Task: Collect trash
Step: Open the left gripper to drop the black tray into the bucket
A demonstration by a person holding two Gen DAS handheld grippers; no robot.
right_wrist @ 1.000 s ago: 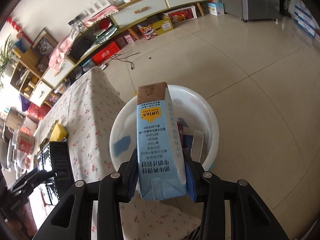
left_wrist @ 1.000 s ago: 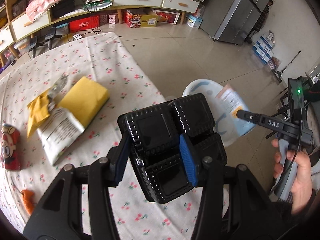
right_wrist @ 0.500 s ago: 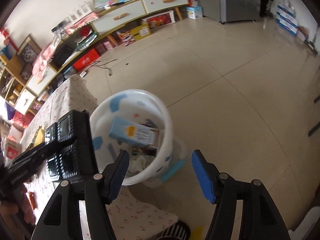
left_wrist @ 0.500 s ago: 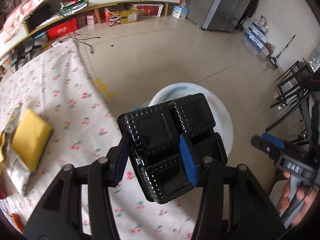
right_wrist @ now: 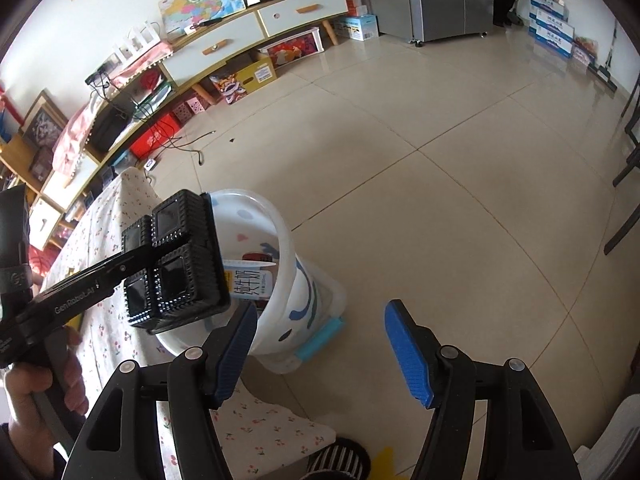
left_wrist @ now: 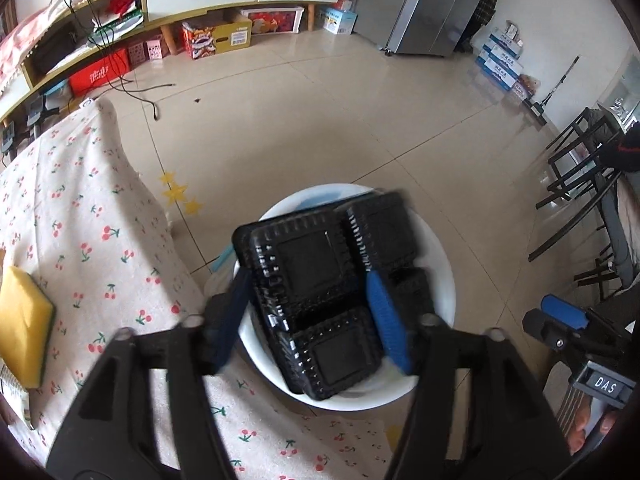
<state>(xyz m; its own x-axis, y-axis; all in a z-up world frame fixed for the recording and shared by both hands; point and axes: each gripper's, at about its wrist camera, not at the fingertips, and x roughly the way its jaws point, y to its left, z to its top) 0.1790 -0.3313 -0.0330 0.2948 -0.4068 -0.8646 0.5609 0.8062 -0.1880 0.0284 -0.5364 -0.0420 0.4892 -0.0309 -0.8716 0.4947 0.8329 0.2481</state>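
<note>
Saw a black tray [left_wrist: 308, 256] between the blue pads of the left tongs [left_wrist: 307, 276], right over the white bin [left_wrist: 440, 280]. Saw those tongs opening, with the pads a little way off the tray on both sides. Could not find any pad pressing on it.

Looked at the tray from the right side too [right_wrist: 176, 260]. Stood almost on edge there, cup side turned to that camera, bottom edge down by the bin's near rim [right_wrist: 280, 220]. Counted four cups, two by two. Looked close to square, so could not tell for sure which way the long side ran. Looked smeared in the left view, edges hard to make out.

Found the right tongs [right_wrist: 322, 306] wide apart with nothing between them, only floor [right_wrist: 440, 200] behind.

Spotted a blue carton [right_wrist: 248, 280] lying on its side in the bin, half hidden behind the tray. Could not see the rest of the bin's inside.

Saw the bin down on the floor, just beside the cherry cloth [left_wrist: 80, 220]. Saw a yellow sponge [left_wrist: 24, 320] on the cloth, cut off at the picture's edge. Made out a hand [right_wrist: 40, 384] on the left tongs' grip, partly cut off.
</note>
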